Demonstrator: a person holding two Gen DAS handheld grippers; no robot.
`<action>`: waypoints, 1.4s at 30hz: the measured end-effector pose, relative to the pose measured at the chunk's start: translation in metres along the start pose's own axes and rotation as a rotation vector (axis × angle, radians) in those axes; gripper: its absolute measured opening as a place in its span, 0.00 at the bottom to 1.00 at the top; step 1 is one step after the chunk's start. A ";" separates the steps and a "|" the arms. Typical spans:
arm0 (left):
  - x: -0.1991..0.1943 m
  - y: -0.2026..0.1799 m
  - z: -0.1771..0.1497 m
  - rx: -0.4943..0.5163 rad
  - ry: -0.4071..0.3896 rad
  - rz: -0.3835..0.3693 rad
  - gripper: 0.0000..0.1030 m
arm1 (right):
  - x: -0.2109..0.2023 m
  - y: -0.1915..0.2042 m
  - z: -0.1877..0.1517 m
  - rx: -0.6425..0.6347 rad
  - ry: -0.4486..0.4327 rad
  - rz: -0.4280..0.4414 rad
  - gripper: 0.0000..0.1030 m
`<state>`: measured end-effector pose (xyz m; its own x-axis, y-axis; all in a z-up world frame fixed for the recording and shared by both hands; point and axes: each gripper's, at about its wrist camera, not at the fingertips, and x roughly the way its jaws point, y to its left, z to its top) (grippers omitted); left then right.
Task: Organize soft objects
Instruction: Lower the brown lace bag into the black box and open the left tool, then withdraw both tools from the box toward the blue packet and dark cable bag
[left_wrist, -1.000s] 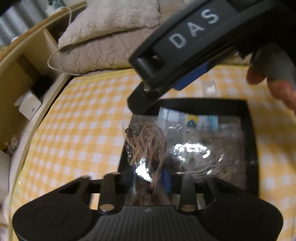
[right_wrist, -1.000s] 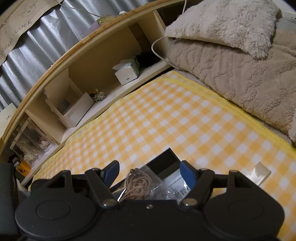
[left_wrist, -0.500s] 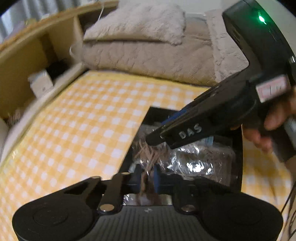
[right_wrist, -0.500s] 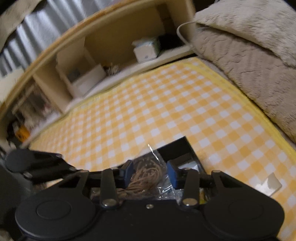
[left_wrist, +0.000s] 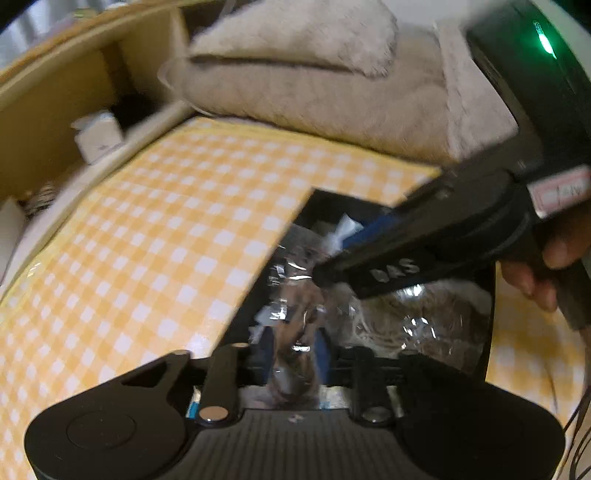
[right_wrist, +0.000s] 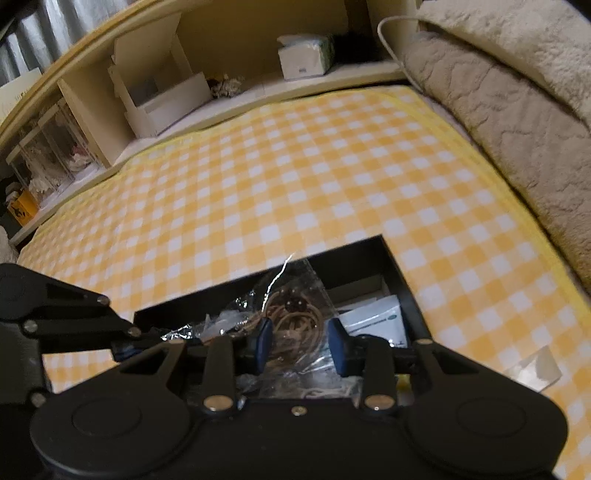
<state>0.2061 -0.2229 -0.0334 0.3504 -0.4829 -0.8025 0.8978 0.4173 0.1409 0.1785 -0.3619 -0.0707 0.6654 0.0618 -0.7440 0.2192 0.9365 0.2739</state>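
A clear plastic bag of tan rubber bands (left_wrist: 295, 332) (right_wrist: 291, 325) lies in a black tray (left_wrist: 487, 332) (right_wrist: 402, 280) on a yellow checked cloth. My left gripper (left_wrist: 295, 345) is shut on the near end of the bag. My right gripper (right_wrist: 300, 343) has its blue pads on either side of the bag's bundle of bands, closed in on it. In the left wrist view the right gripper (left_wrist: 321, 273) reaches in from the right over the bag. A second clear bag of pale strings (left_wrist: 424, 325) lies beside it in the tray.
A white printed packet (right_wrist: 376, 321) lies in the tray. Beige pillows and a blanket (left_wrist: 314, 74) (right_wrist: 517, 92) lie at the cloth's far edge. A wooden shelf holds a tissue box (right_wrist: 303, 55) and white boxes (right_wrist: 162, 96). A small clear piece (right_wrist: 535, 369) lies on the cloth.
My left gripper closed on the bag's end. My right gripper narrowed from wide open onto the bundle. Both wrist views shifted as the grippers swung.
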 end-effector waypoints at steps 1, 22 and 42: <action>-0.004 0.002 -0.001 -0.015 -0.012 0.006 0.35 | -0.003 -0.001 0.000 0.005 -0.005 0.009 0.35; -0.101 0.012 -0.046 -0.238 -0.167 0.121 0.96 | -0.100 0.047 -0.021 -0.128 -0.194 -0.075 0.88; -0.165 0.061 -0.116 -0.556 -0.222 0.284 1.00 | -0.111 0.073 -0.037 -0.176 -0.303 -0.097 1.00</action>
<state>0.1724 -0.0285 0.0407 0.6532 -0.4183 -0.6312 0.5118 0.8582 -0.0390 0.0943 -0.2879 0.0089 0.8344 -0.1107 -0.5400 0.1828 0.9798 0.0817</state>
